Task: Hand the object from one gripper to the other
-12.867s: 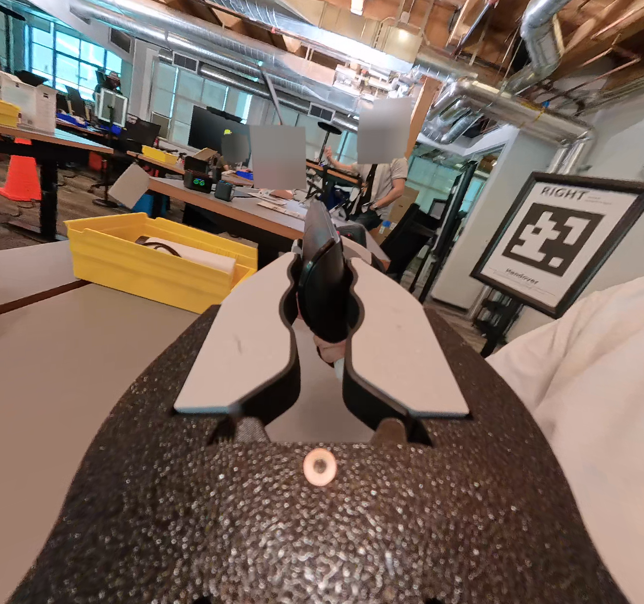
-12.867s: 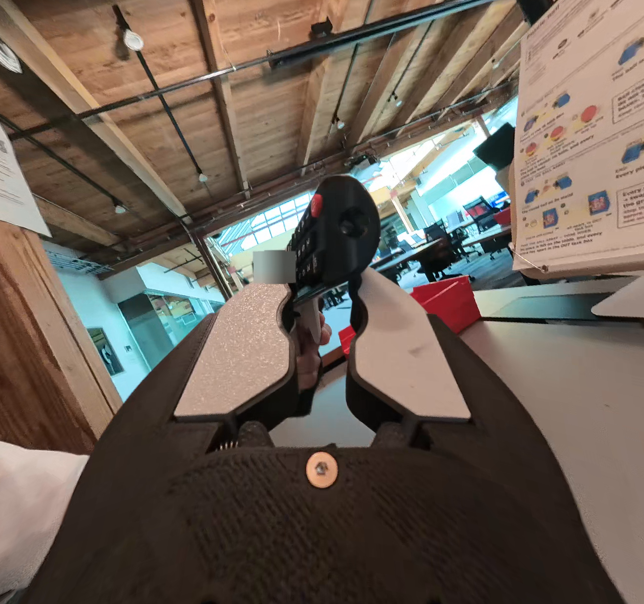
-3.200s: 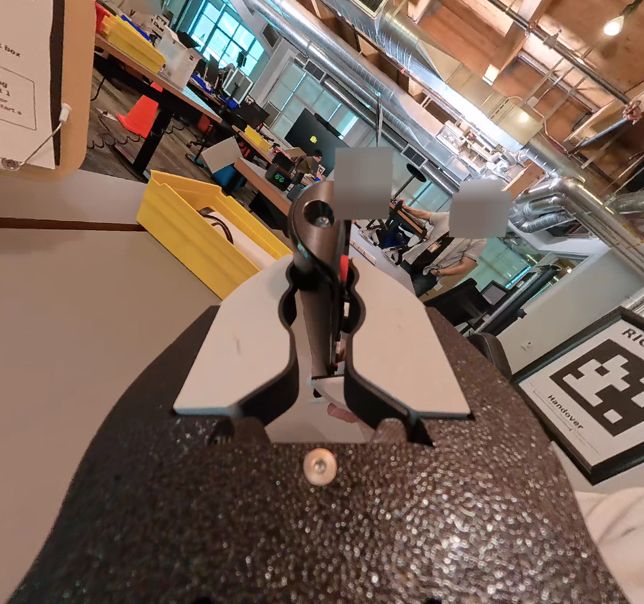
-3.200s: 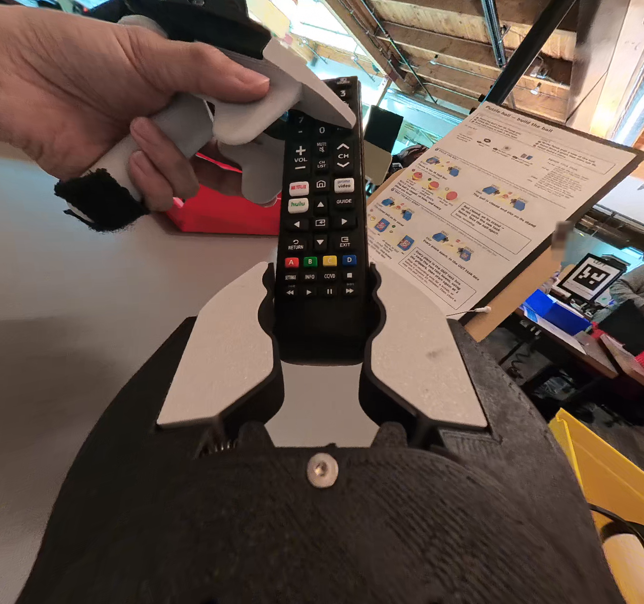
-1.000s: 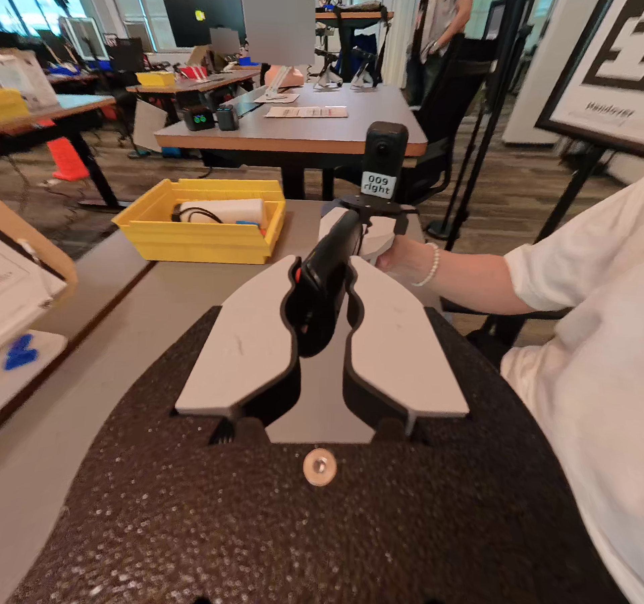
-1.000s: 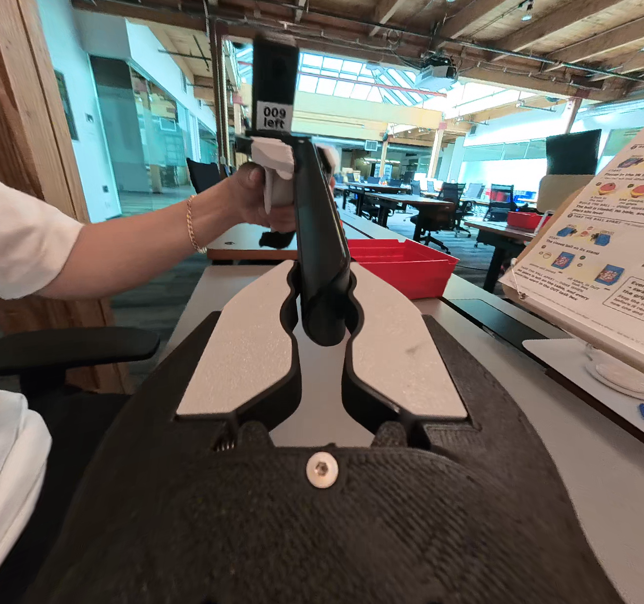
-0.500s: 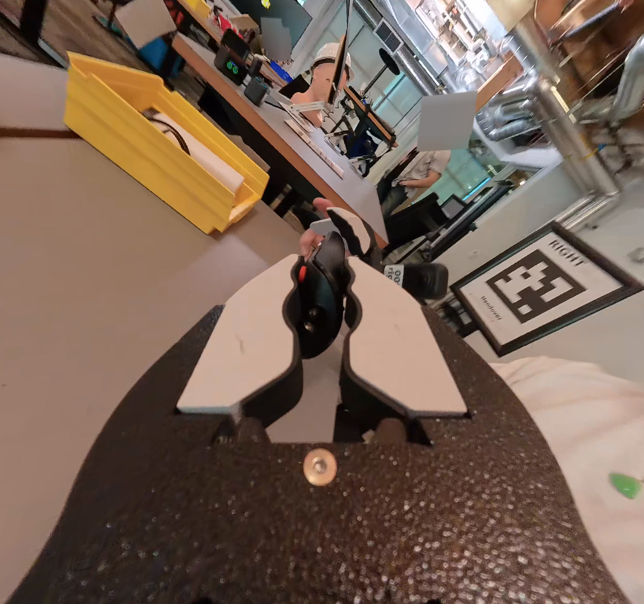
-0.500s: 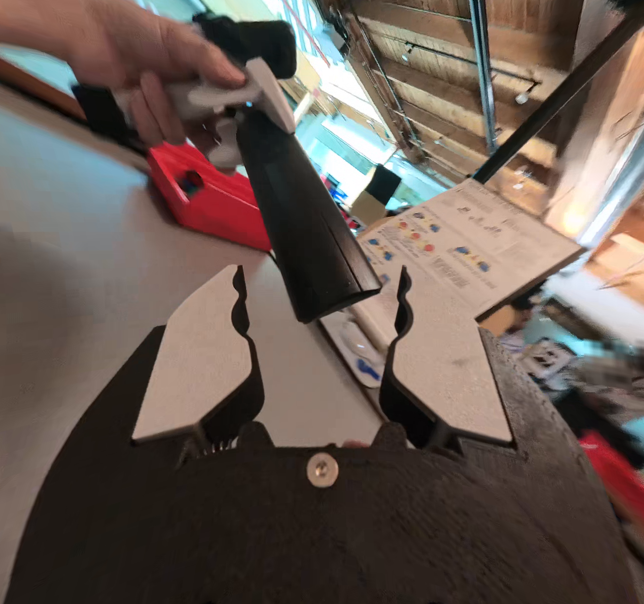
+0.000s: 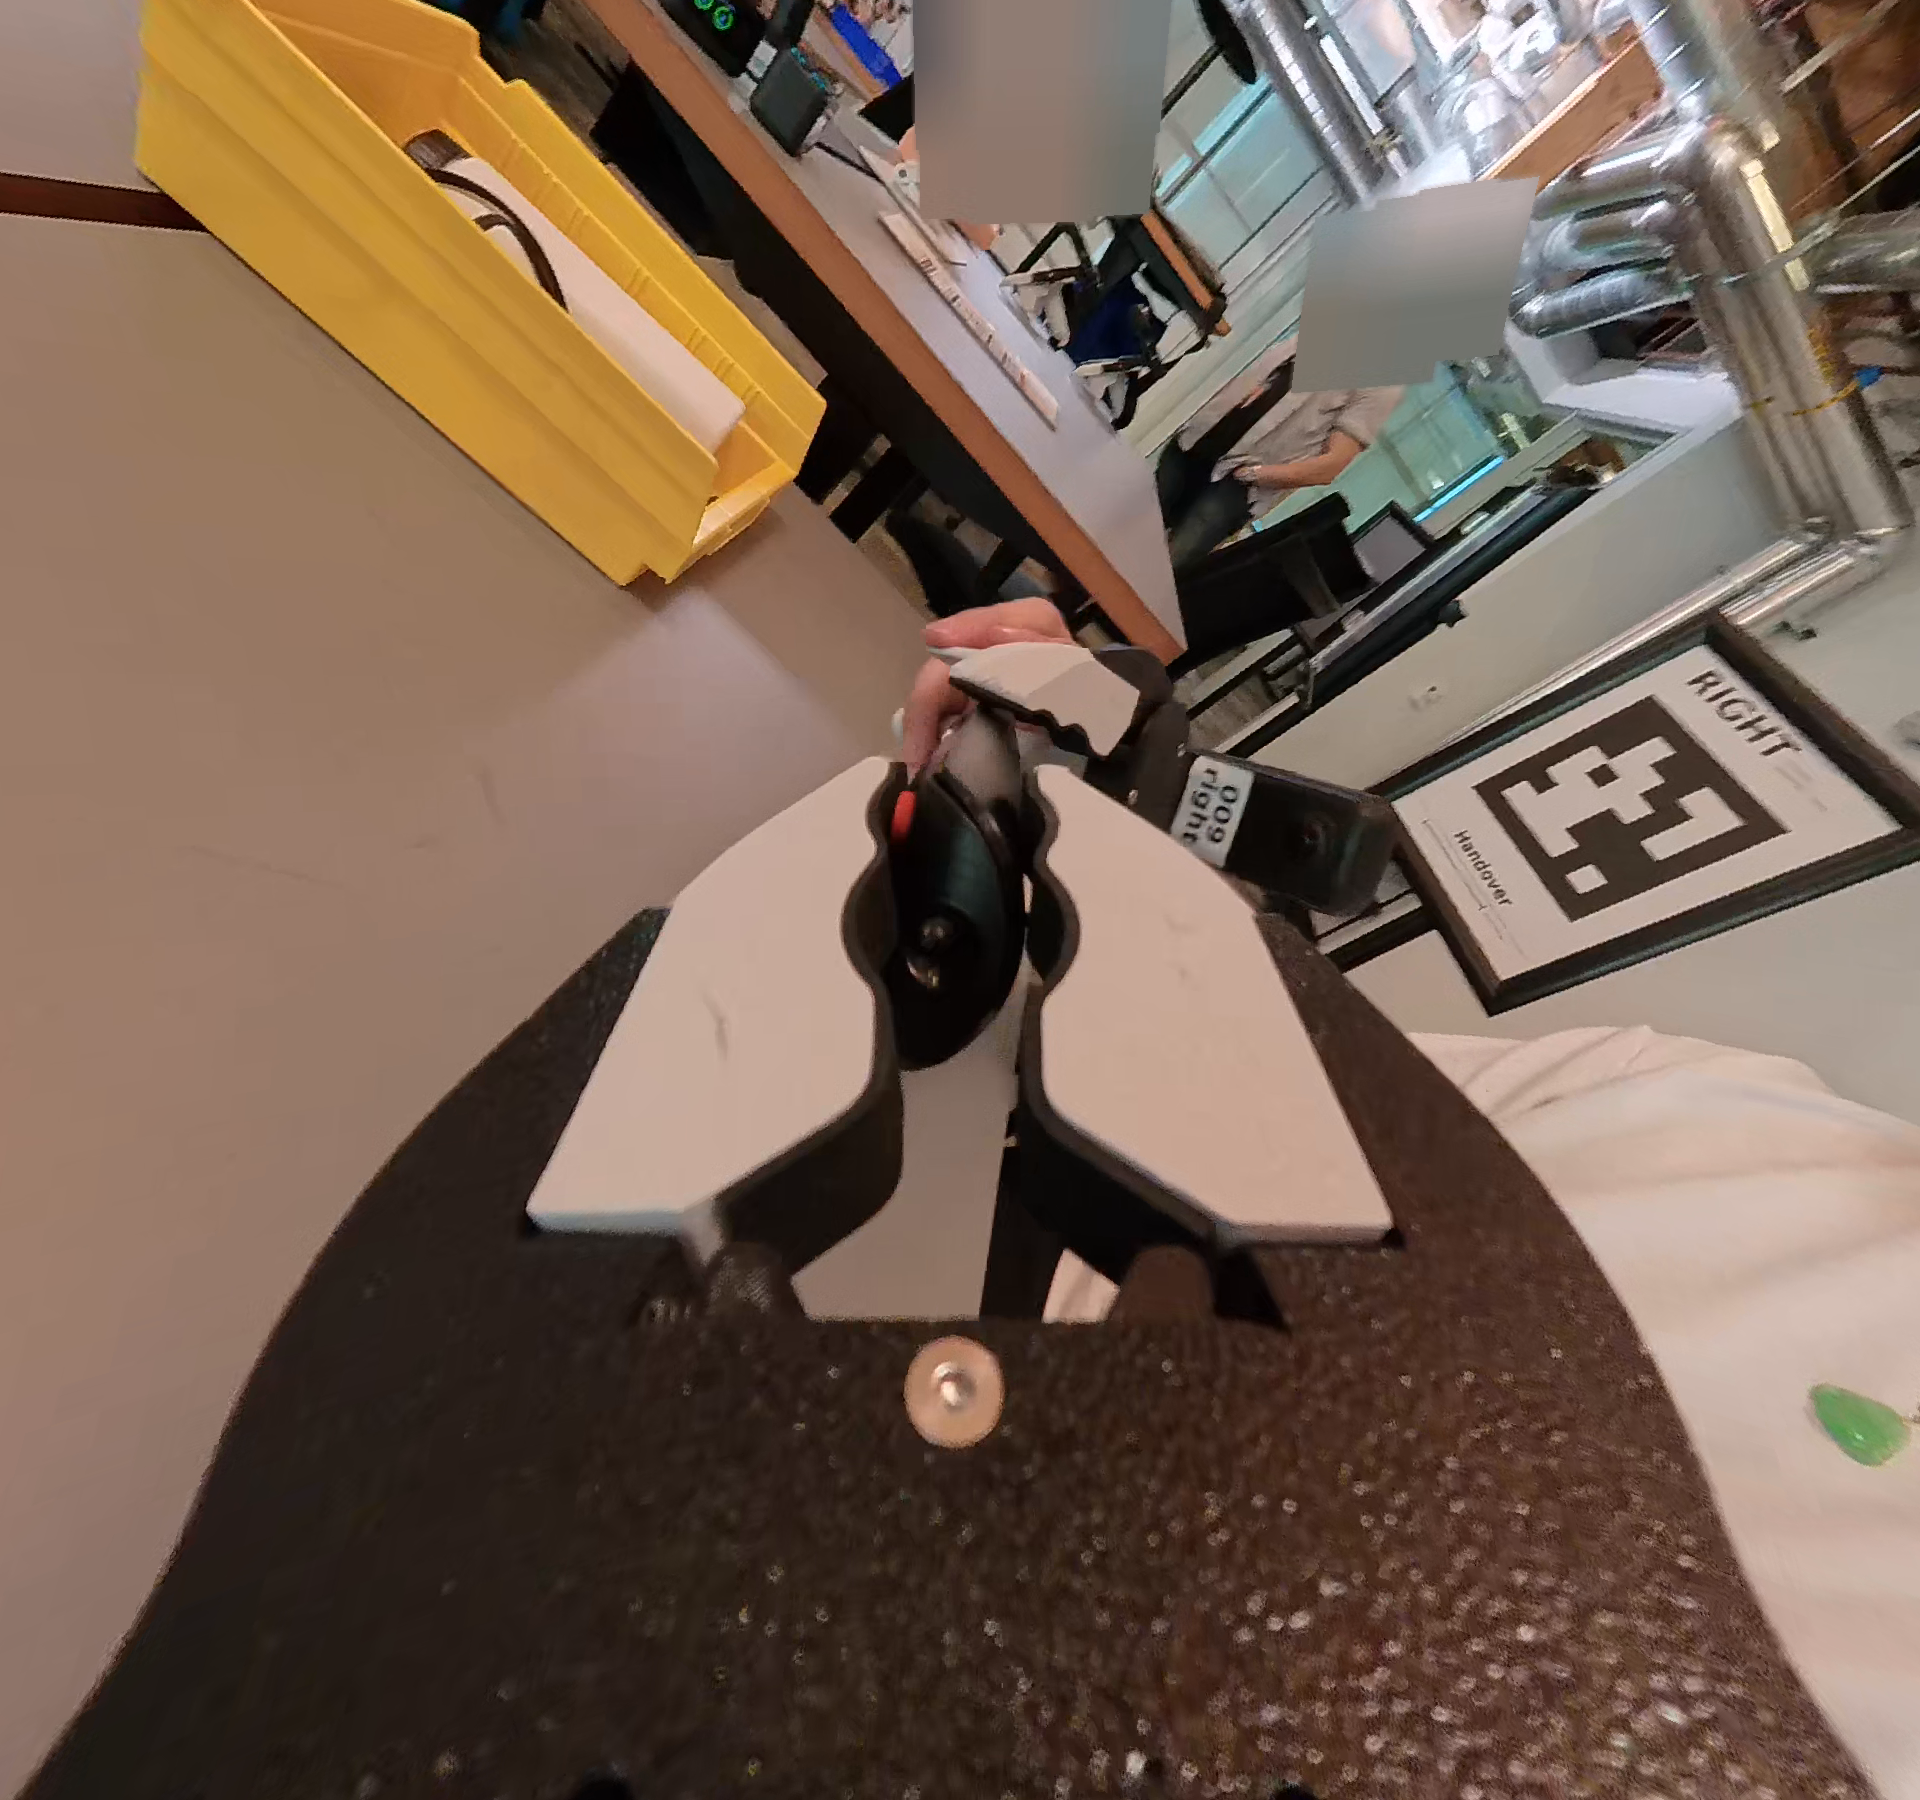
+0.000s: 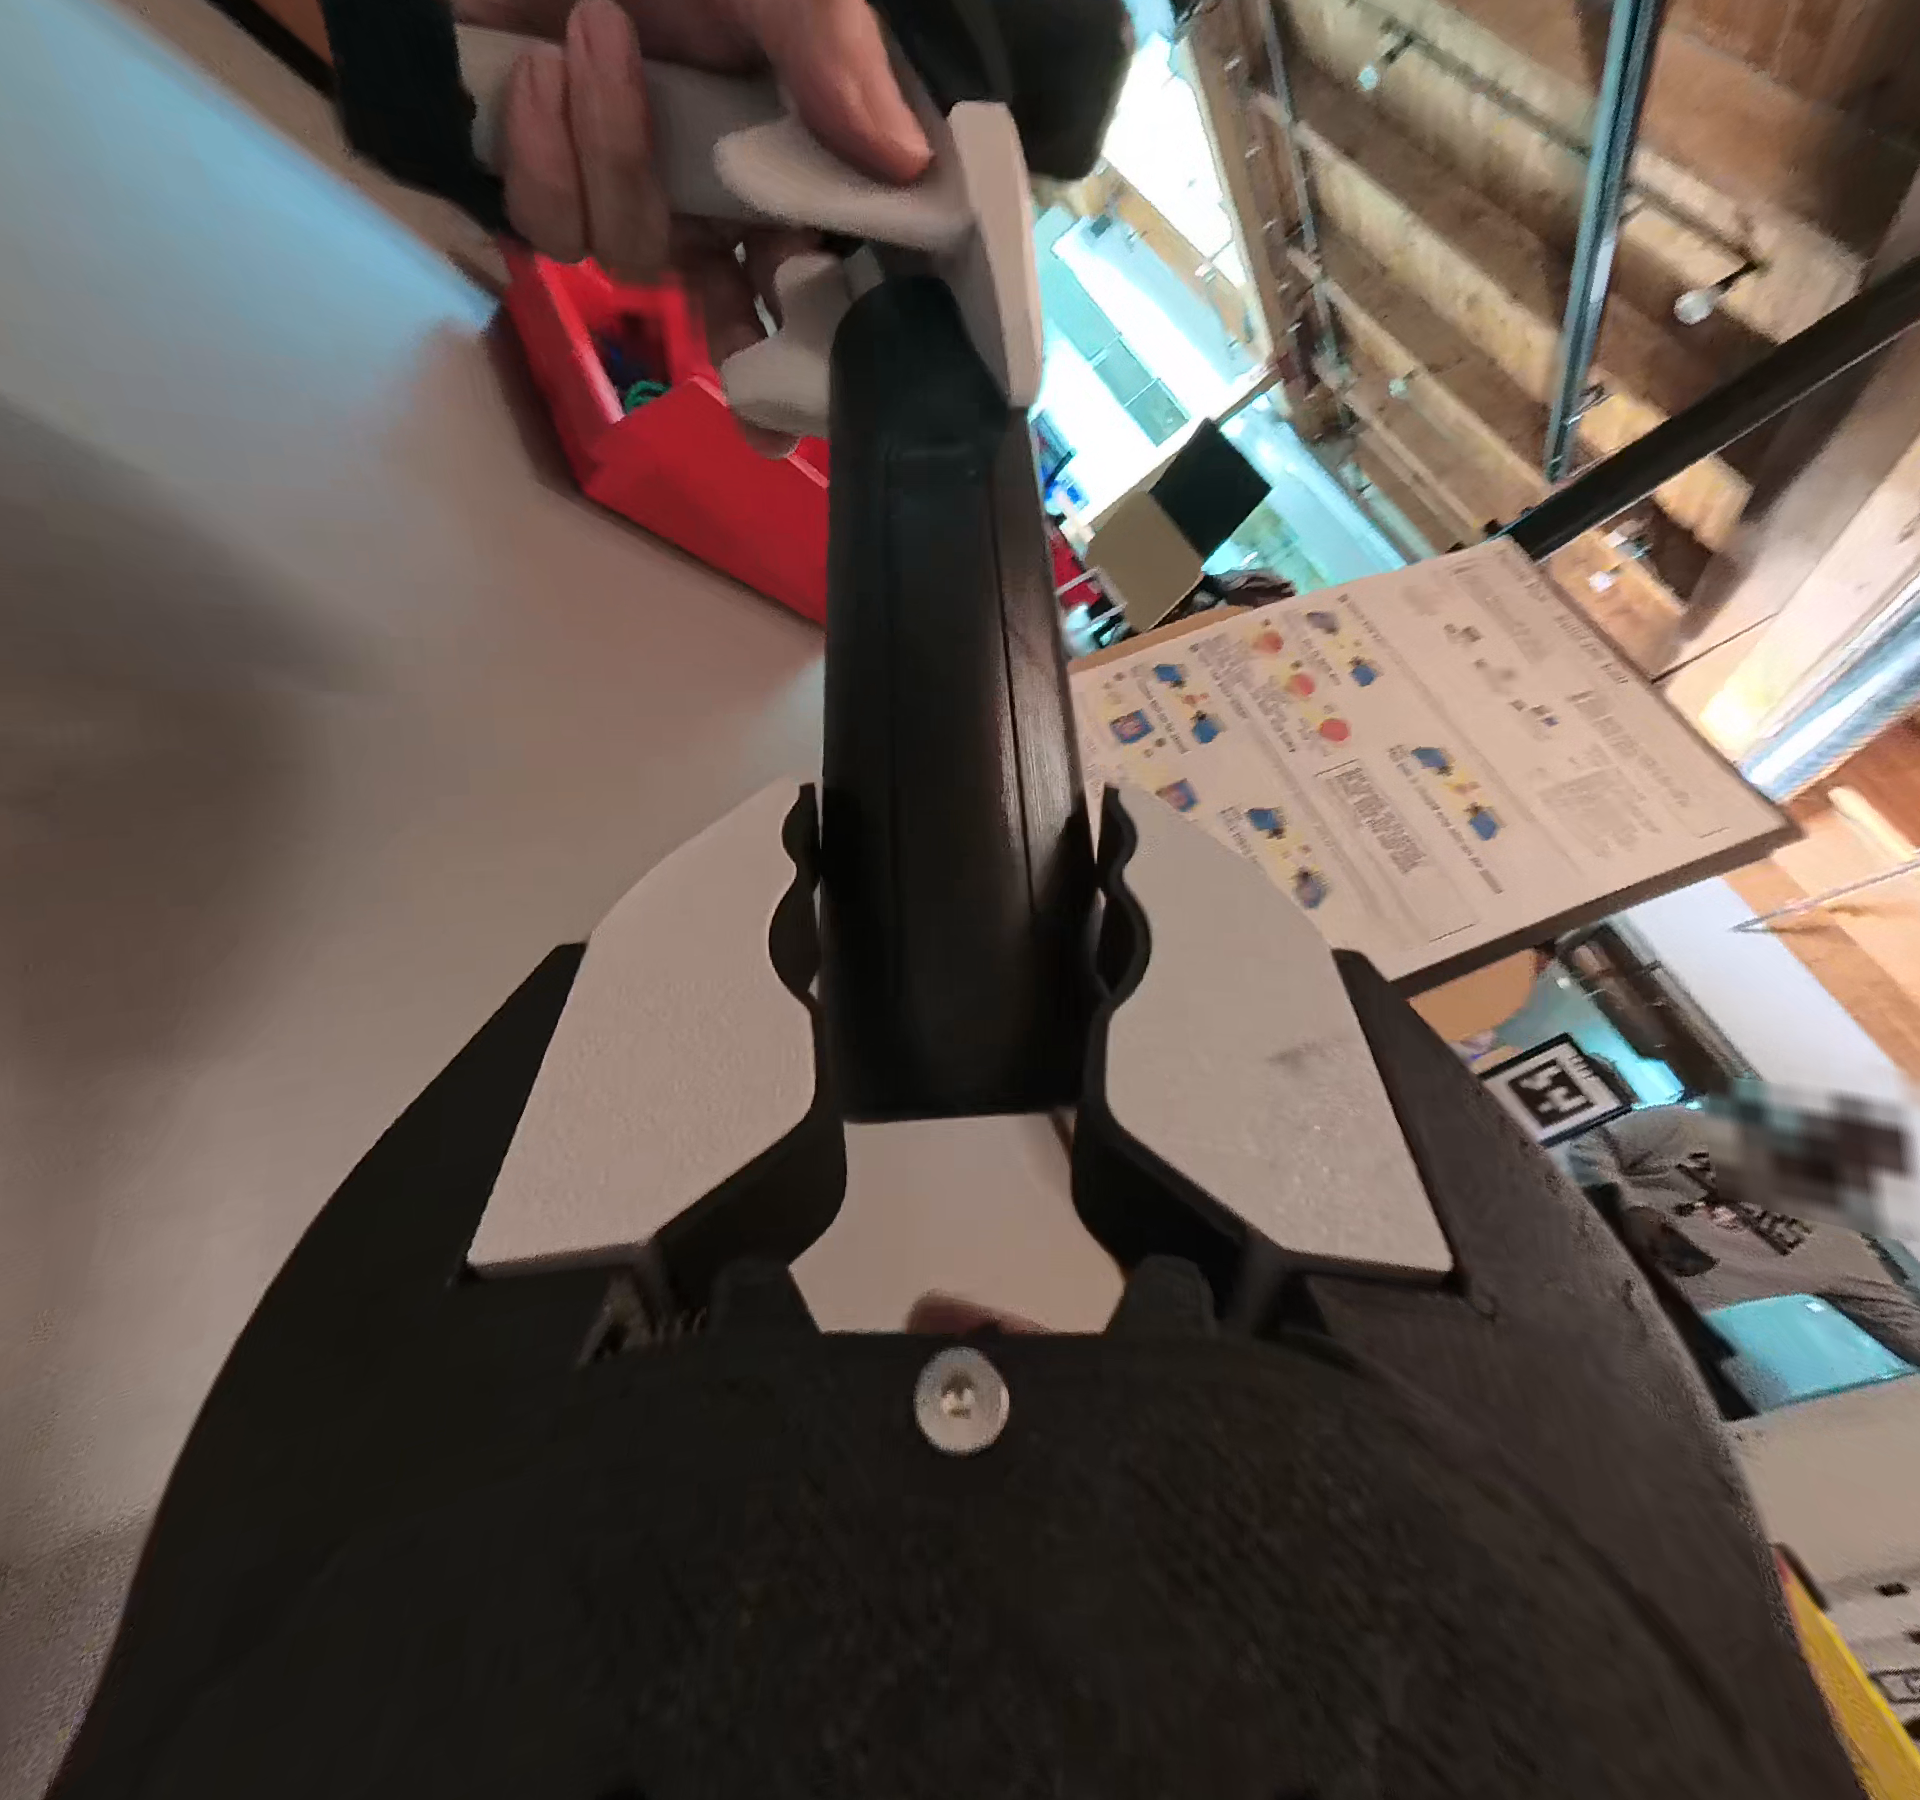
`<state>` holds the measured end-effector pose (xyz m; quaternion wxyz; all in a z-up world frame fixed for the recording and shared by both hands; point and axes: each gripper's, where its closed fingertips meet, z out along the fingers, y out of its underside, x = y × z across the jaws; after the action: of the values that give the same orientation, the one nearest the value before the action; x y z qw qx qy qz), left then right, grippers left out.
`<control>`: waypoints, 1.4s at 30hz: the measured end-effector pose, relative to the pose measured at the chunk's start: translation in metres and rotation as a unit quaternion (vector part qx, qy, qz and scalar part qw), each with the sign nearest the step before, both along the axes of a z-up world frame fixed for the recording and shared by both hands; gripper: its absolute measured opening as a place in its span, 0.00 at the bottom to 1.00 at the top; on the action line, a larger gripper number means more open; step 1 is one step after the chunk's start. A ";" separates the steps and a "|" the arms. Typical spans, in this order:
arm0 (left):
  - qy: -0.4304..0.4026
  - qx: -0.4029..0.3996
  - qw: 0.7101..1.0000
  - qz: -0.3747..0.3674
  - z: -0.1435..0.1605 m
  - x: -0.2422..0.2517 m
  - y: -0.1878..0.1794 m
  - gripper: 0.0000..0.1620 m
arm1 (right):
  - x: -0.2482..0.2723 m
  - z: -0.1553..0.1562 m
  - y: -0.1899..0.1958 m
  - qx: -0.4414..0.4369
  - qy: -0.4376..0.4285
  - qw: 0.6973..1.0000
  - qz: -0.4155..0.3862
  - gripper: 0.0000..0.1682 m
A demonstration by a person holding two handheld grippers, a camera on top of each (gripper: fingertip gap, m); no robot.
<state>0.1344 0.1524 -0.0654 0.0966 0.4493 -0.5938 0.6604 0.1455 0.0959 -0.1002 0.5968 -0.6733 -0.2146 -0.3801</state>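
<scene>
While both grippers are pinching the remote [image 10: 940, 701], left gripper [image 9: 954, 903] on its top end, right gripper [image 10: 954, 929] on its bottom, you are risking twisting it loose if either pulls early.

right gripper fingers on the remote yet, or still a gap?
Touching. In the right wrist view both fingers of the right gripper press the sides of the black remote, no gap on either side. The left gripper holds its far end.
</scene>
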 end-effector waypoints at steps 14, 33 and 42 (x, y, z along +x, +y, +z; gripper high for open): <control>-0.322 0.326 0.883 0.102 0.028 0.002 0.024 0.42 | 0.004 0.004 -0.007 -0.008 0.118 0.993 0.010 0.30; -0.549 0.737 0.341 0.199 -0.015 0.025 0.012 0.17 | -0.006 0.004 0.004 -0.012 0.266 0.963 0.042 0.30; -0.486 0.635 0.559 0.219 -0.034 0.029 0.014 0.16 | -0.017 0.047 -0.022 0.103 0.272 0.948 0.126 0.38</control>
<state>0.1635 0.1668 -0.0994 -0.6649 0.1218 -0.6997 0.2312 0.1286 0.0739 -0.0530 0.7417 -0.6533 -0.0872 -0.1242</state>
